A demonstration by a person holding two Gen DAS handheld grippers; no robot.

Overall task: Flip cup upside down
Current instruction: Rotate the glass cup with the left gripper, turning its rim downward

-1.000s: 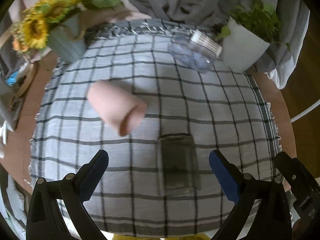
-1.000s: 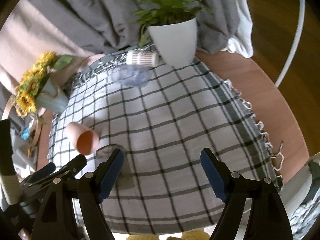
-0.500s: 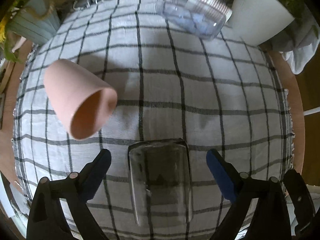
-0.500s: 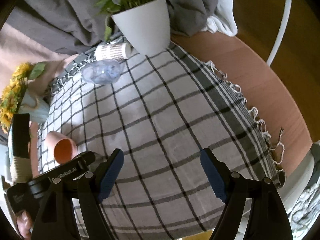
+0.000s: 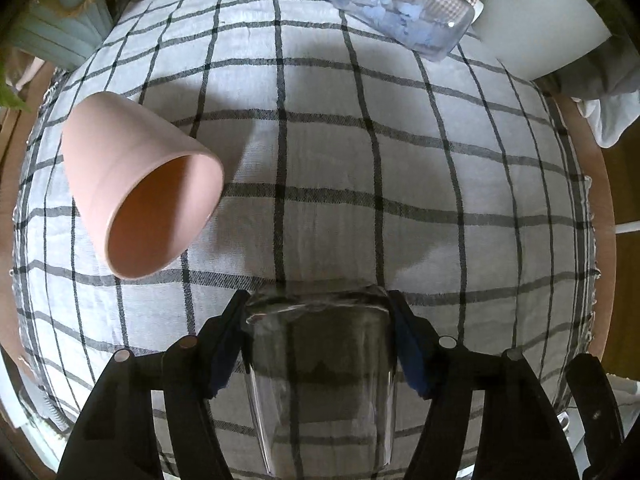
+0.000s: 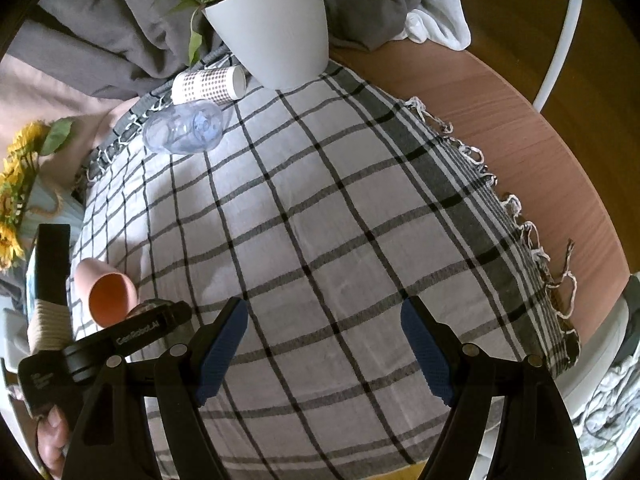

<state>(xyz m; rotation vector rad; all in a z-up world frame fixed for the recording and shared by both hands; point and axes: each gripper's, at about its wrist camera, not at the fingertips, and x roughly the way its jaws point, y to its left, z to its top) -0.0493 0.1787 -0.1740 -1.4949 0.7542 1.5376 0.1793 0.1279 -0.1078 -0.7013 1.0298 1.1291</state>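
Observation:
A clear glass cup lies on its side on the checked cloth, base pointing away from me. My left gripper is shut on the glass cup, one blue pad on each side near its base. In the right wrist view the left gripper shows at the lower left, hiding most of the glass. My right gripper is open and empty, hovering over the cloth's near right part.
A pink cup lies on its side to the left, also in the right wrist view. At the back lie a clear plastic cup, a dotted paper cup, a white plant pot and a sunflower vase. Wooden table edge at right.
My left gripper moved forward around the glass cup and closed on it. The right gripper shifted slightly and stays open.

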